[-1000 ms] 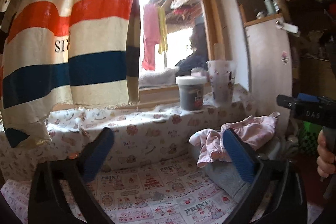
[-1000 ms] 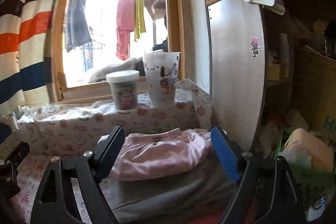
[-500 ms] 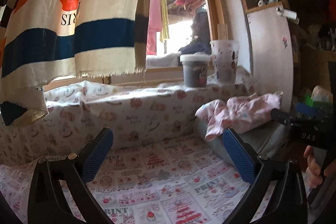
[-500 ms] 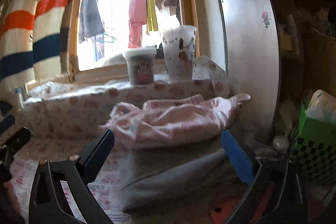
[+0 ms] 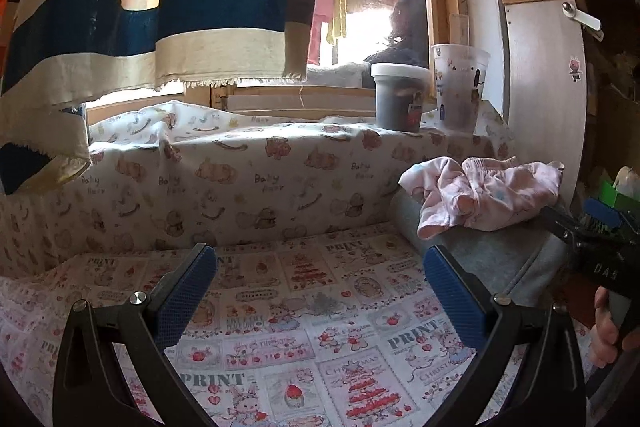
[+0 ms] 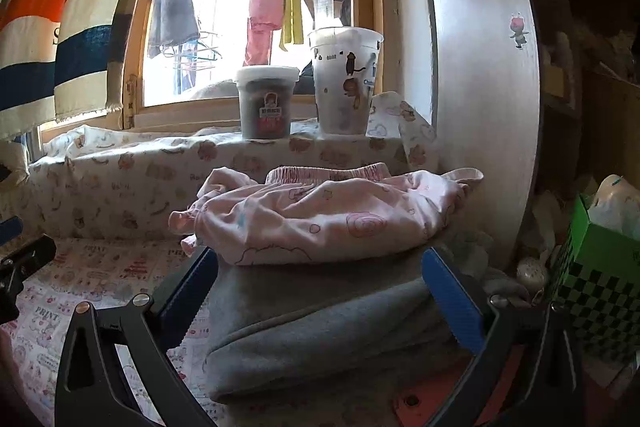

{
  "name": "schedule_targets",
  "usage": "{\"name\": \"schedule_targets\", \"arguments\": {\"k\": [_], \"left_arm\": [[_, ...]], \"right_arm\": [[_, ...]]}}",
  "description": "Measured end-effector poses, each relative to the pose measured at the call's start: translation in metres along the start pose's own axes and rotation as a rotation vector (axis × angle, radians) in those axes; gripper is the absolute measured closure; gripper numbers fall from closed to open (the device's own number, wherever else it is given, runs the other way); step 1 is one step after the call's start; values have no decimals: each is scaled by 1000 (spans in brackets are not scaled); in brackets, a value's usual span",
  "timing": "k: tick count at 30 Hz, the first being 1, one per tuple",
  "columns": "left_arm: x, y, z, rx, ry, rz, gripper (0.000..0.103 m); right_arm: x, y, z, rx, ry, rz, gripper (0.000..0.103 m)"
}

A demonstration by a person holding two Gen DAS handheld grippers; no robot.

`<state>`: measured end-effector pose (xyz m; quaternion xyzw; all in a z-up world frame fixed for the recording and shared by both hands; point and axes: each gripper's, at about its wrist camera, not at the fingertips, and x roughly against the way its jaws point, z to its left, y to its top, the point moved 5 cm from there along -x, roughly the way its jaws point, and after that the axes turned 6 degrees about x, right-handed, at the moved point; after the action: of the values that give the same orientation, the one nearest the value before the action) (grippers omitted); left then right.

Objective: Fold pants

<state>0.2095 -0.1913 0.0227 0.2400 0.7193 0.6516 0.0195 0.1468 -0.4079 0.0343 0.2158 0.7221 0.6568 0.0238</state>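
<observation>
Your bench [image 5: 304,339] filled the lower half of the left wrist frame, covered by a printed cloth [image 5: 280,307] with "PRINT" panels and strawberries. At right of that frame a folded grey garment [image 5: 480,259] lay directly on the cloth, and crumpled pink pants [image 5: 488,195] sat on top of it. Behind, across the middle of the frame, you had a ledge [image 5: 260,135] draped in bear-print fabric, carrying a lidded dark tub [image 5: 398,99] and a pale cartoon cup [image 5: 460,87] side by side at upper right.
</observation>
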Motion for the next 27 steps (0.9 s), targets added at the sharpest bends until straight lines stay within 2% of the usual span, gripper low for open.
{"name": "schedule_targets", "arguments": {"k": [27], "left_arm": [[2,0,0,-6,-1,2,0]], "right_arm": [[0,0,-2,4,-5,10,1]]}}
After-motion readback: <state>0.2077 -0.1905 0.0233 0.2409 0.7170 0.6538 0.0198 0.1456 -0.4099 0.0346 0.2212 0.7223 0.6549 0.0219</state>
